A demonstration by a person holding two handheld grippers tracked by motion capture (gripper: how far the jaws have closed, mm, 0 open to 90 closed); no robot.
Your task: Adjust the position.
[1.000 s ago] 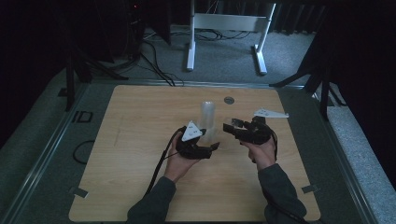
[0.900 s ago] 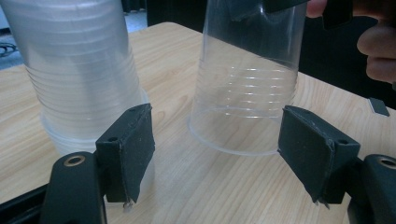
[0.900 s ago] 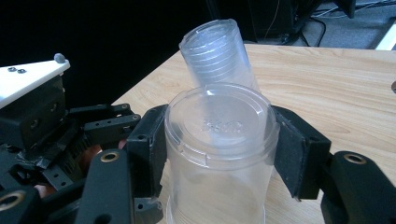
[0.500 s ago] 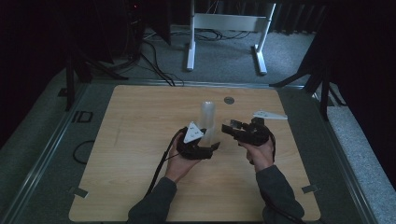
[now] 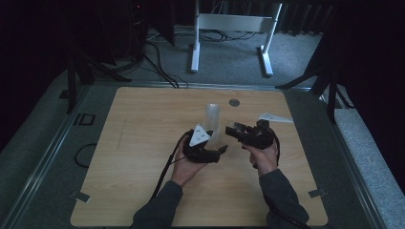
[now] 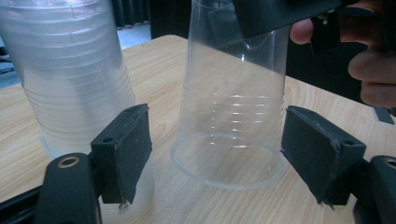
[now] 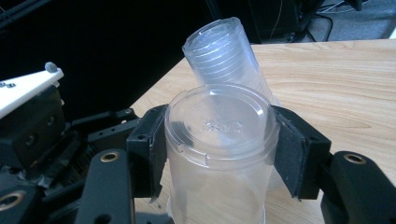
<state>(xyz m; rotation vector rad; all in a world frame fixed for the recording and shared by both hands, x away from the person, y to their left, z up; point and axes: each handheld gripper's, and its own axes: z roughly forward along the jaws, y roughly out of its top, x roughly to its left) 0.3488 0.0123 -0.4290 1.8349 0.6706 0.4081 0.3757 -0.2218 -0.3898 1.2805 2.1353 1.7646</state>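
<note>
While right tongs clamp cup, left tongs wide

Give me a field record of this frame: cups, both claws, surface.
single cup: clear plastic cup, upside down, rim on the table
stack: nested clear cups, upside down, beside the single cup
right claw: shut on the single cup near its base end
left claw: open, jaws either side of the single cup's rim, not touching
surface: wooden table
other: white card on the table past the right hand
</note>
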